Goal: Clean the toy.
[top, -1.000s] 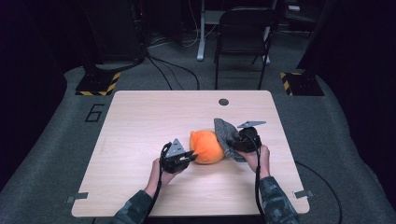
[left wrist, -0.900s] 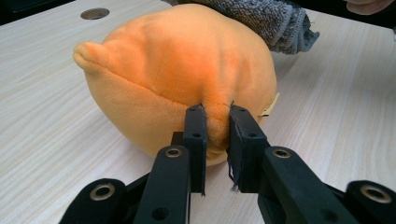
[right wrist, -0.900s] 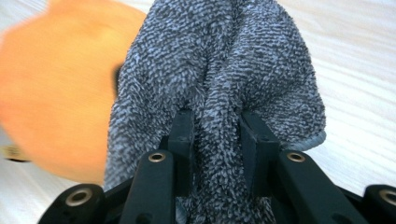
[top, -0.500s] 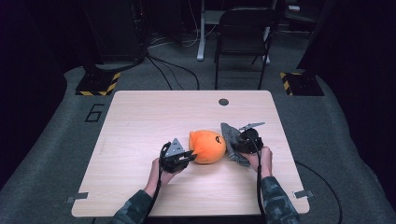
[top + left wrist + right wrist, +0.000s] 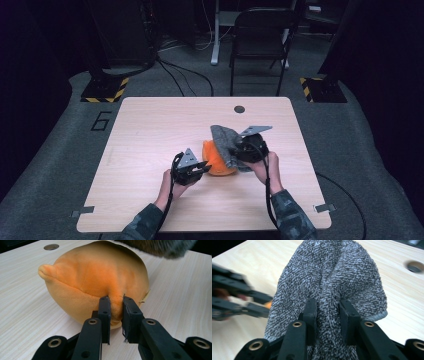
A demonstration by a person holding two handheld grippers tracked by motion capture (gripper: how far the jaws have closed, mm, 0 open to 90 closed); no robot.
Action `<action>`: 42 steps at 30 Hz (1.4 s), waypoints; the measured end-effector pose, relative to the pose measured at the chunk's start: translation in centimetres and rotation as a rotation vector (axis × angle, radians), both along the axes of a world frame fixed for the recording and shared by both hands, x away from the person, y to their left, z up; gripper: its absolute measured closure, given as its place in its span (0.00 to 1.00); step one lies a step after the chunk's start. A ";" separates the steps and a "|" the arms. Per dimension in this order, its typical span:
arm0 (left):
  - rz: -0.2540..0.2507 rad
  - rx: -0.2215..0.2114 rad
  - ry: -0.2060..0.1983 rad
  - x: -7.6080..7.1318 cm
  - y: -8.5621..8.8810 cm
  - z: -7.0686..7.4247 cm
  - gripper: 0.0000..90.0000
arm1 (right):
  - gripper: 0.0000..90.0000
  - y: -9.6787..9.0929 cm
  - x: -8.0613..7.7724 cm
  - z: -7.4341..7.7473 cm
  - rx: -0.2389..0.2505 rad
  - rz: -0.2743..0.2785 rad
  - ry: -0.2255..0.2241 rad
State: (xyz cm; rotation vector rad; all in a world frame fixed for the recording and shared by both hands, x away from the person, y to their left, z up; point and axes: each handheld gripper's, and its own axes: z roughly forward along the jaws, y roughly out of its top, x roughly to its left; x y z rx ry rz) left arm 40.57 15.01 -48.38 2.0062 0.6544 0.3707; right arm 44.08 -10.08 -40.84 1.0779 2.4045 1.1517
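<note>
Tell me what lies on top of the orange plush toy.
A grey towel is draped over the right part of the orange plush toy, pinched by the right gripper. The left gripper clamps the toy's near edge. The toy's surface beneath the towel is hidden.

Wooden table [image 5: 150,150], round hole [image 5: 239,109], black chair [image 5: 260,45], floor cables [image 5: 185,75]

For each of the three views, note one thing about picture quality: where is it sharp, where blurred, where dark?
High view: the table is lit, the room around it is very dark. Left gripper view: the orange plush is sharp, the grey cloth at the top edge is soft. Right gripper view: the cloth weave is crisp, the left gripper at the left edge is smeared by blur.
</note>
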 end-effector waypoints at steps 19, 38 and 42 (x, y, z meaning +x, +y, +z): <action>-0.010 0.008 0.011 0.0 0.0 0.0 0.87 | 0.78 2.8 -0.1 -1.1 -0.079 0.049 -0.039; -0.004 0.006 0.011 0.1 0.1 -0.1 0.87 | 0.81 -1.6 1.2 -2.4 -0.068 -0.069 0.012; -0.009 0.008 0.015 0.2 0.2 -0.1 0.87 | 0.82 -2.2 1.3 -2.7 -0.066 -0.084 0.025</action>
